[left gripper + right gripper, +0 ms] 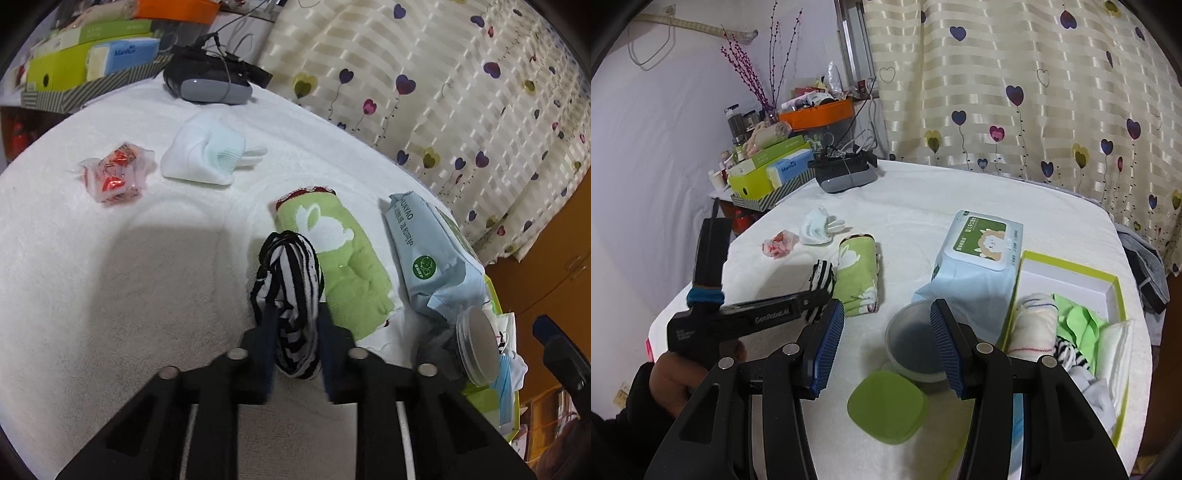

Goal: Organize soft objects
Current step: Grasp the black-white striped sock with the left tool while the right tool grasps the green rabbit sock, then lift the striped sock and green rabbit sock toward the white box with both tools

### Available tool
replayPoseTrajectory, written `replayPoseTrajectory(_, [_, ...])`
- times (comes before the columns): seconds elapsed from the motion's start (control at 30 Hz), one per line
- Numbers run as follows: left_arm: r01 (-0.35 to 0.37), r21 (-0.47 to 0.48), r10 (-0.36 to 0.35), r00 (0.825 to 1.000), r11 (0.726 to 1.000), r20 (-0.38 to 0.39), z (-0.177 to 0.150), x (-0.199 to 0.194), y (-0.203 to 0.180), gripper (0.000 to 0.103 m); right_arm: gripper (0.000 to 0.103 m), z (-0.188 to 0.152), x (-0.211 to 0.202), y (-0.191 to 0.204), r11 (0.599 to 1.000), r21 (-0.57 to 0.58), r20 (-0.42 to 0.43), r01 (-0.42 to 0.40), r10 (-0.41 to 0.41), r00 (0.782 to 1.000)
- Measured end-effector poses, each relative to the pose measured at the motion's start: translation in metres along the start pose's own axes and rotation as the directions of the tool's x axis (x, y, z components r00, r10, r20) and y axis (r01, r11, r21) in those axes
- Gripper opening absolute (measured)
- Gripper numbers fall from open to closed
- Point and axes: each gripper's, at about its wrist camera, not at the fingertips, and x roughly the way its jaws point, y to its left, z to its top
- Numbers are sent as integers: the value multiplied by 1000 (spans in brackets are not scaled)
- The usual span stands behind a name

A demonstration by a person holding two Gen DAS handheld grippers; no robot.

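Black-and-white striped sock, bunched and crumpled, is sitting clamped between the left gripper pads, hanging just above the white tablecloth. Rolled green rabbit-print towel is lying just beside it. Right gripper is hovering with its blue pads spread wide, holding nothing, over a clear bowl and green lid. Green-rimmed box is lying near the right gripper, holding other soft items.
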Motion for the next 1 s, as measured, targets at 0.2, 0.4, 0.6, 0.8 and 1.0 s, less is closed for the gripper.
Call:
replayPoseTrajectory(0.2, [12, -2, -12, 999, 1000, 52, -1, -20, 3, 8, 50, 16, 26, 12, 999, -39, -55, -3, 1, 999])
replayPoseTrajectory(0.4, [31, -5, -31, 994, 999, 102, -3, -45, 8, 8, 50, 36, 68, 33, 992, -120, -162, -27, 7, 987])
replayPoseTrajectory(0.6, [32, -15, -30, 990, 999, 137, -3, -63, 20, 8, 50, 50, 124, 52, 972, -232, -322, -31, -46, 946])
replayPoseTrajectory(0.8, [36, -30, -31, 988, 999, 149, -2, -71, 32, 8, 50, 48, 169, 51, 974, -223, -457, -42, -66, 887])
replayPoseTrajectory(1.0, [40, -31, -35, 988, 999, 150, -2, -70, 36, 8, 50, 42, 187, 49, 977, -210, -486, -30, -78, 871])
